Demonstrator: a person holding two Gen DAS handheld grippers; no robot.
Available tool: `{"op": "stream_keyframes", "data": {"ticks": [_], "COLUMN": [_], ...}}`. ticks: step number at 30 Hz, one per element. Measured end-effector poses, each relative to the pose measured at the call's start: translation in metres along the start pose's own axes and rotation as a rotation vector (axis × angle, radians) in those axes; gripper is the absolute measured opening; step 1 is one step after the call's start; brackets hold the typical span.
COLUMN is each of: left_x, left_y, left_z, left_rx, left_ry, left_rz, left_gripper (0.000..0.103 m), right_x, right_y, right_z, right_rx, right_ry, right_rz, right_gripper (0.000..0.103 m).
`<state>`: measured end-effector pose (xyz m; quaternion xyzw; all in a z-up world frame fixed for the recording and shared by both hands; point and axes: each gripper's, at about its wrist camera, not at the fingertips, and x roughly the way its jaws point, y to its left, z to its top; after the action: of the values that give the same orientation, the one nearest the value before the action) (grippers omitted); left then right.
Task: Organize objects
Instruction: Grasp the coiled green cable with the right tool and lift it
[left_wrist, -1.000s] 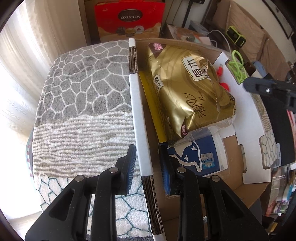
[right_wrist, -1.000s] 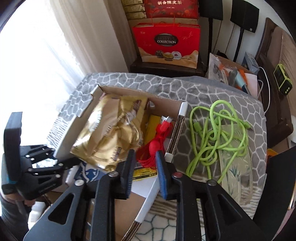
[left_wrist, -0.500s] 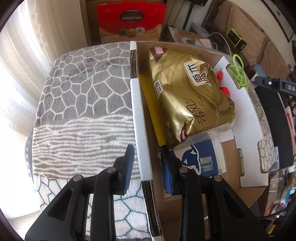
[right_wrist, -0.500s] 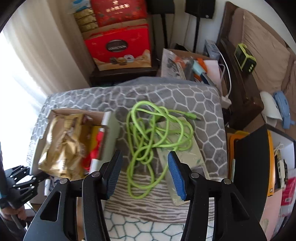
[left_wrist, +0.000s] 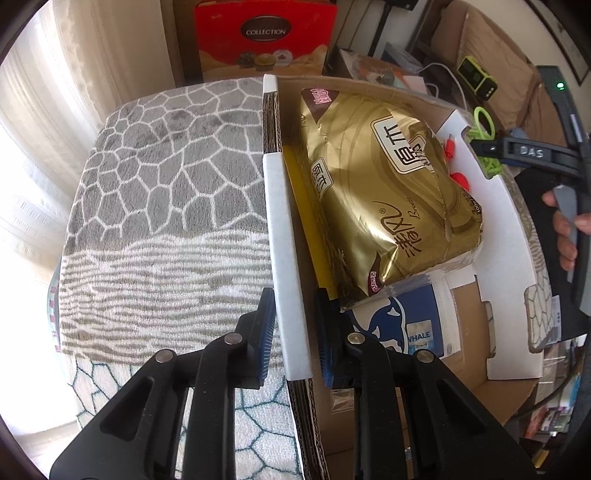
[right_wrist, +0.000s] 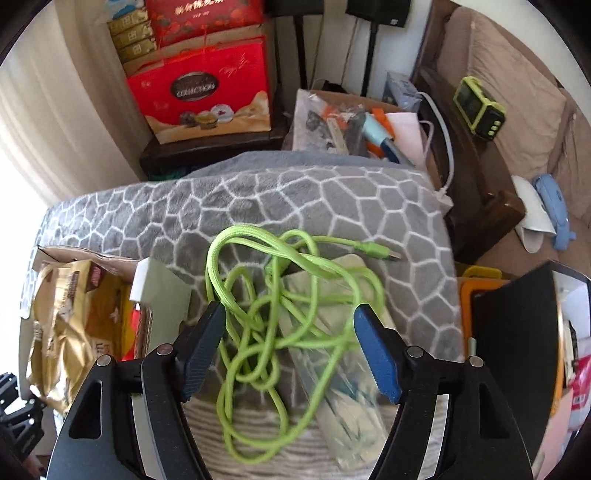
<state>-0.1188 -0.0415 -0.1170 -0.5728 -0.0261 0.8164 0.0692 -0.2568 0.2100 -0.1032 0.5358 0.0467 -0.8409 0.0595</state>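
Note:
My left gripper (left_wrist: 293, 332) is shut on the white-edged left flap (left_wrist: 284, 236) of a cardboard box (left_wrist: 480, 391). The box holds a gold foil bag (left_wrist: 384, 199), a blue whale pack (left_wrist: 406, 328), a yellow flat item (left_wrist: 306, 206) and a red cable (left_wrist: 460, 179). My right gripper (right_wrist: 290, 339) is open wide above a tangled green cable (right_wrist: 280, 295) that lies on a pale clear packet (right_wrist: 336, 350) on the grey patterned blanket (right_wrist: 295, 199). The box and gold bag (right_wrist: 66, 325) show at the left of the right wrist view.
A red gift bag (right_wrist: 201, 99) and a box of clutter (right_wrist: 354, 125) stand behind the blanketed surface. A dark wooden bench (right_wrist: 476, 184) with a green device (right_wrist: 478, 105) is at the right. An orange bin (right_wrist: 476, 291) sits at the right edge.
My right gripper left the red cable in the box, swung right over the green cable and opened wide. My left gripper stayed clamped on the box flap.

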Motion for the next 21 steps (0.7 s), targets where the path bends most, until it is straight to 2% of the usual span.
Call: {"op": "stream_keyframes", "data": {"ticks": [3,5,6,8,11,13,17,21], "left_x": [0.000,0.000,0.000,0.000,0.001,0.000,-0.001,-0.003], "left_y": [0.001,0.000,0.000,0.000,0.000,0.001,0.004,0.007], "left_z": [0.001,0.001,0.001,0.001,0.002,0.003,0.002,0.001], "left_rx": [0.001,0.005,0.006,0.005,0.000,-0.004,-0.012,-0.025], "left_ry": [0.001,0.001,0.001,0.000,0.002,0.003,0.006,0.003], "left_rz": [-0.002,0.001,0.001,0.001,-0.001,-0.003,-0.011,-0.022], "left_gripper": [0.019,0.019,0.019,0.019,0.019,0.019,0.019,0.019], "right_x": [0.009,0.014,0.014,0.013,0.011,0.008,-0.014,-0.057], "right_y": [0.005,0.008,0.010,0.013,0.016,0.015,0.007,-0.001], "right_z": [-0.001,-0.004,-0.006,-0.007,-0.008,-0.008,-0.006,-0.002], "right_rx": [-0.022,-0.038,-0.052,-0.073,-0.071,-0.065,-0.027,-0.008], "right_ry": [0.012,0.027,0.018,0.008,0.008,0.011,-0.033,-0.111], "right_rz": [-0.001,-0.017,-0.026,-0.011,0.002,0.022,0.115,0.173], "right_gripper": [0.071,0.046,0.044,0.025,0.009,0.008,0.007,0.007]}}
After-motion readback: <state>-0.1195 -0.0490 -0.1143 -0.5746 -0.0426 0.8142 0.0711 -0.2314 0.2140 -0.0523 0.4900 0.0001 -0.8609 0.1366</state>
